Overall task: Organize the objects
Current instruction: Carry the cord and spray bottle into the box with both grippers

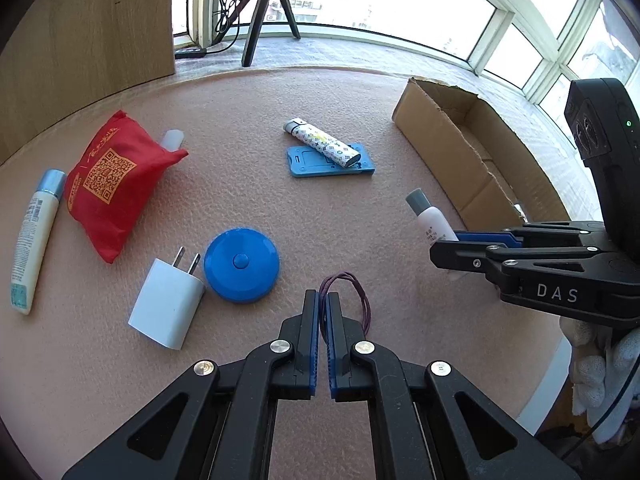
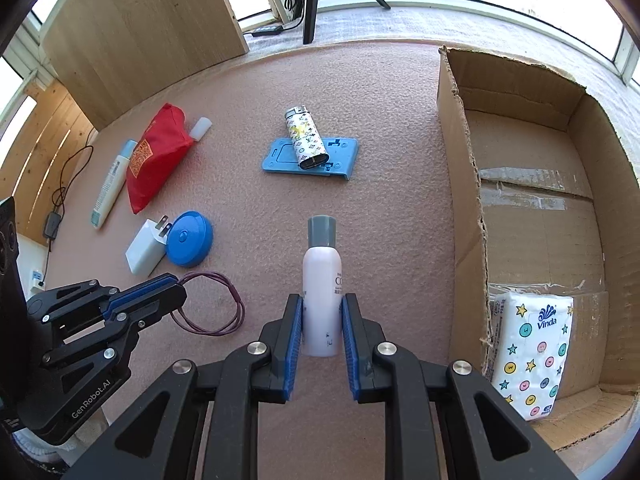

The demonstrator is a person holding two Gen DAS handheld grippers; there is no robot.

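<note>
Pink felt covers the desk (image 1: 248, 92), with bright windows beyond it.

From the left wrist view, our left gripper (image 1: 323, 300) sits pinched narrow on the near edge of a purple hair tie (image 1: 362, 300), whose loops trail off just right of the fingertips. Ahead and to the left lie a blue round case (image 1: 241, 266) and a white charger (image 1: 168, 310), touching each other; further left are a red pouch (image 1: 116, 180) and a cream tube (image 1: 34, 240). Straight ahead, well off, a patterned lighter (image 1: 322, 145) rests on a blue holder (image 1: 331, 163). The right gripper (image 1: 448, 246) comes in from the right, carrying a white bottle (image 1: 432, 220).

From the right wrist view, our right gripper (image 2: 321, 320) clamps the white bottle (image 2: 321, 292) at its lower body, the grey cap pointing away from us. Just right stands the cardboard box (image 2: 464, 184), with a tissue pack (image 2: 528, 352) lying in its near corner. The left gripper (image 2: 176, 286) shows to our left on the hair tie (image 2: 224, 312).

We judge the step in hand is boxing the bottle. We should lift enough to clear the torn box wall, swing right, and set it down on bare cardboard beyond the tissues. The tie is thin; we should check the pinch holds before lifting.
</note>
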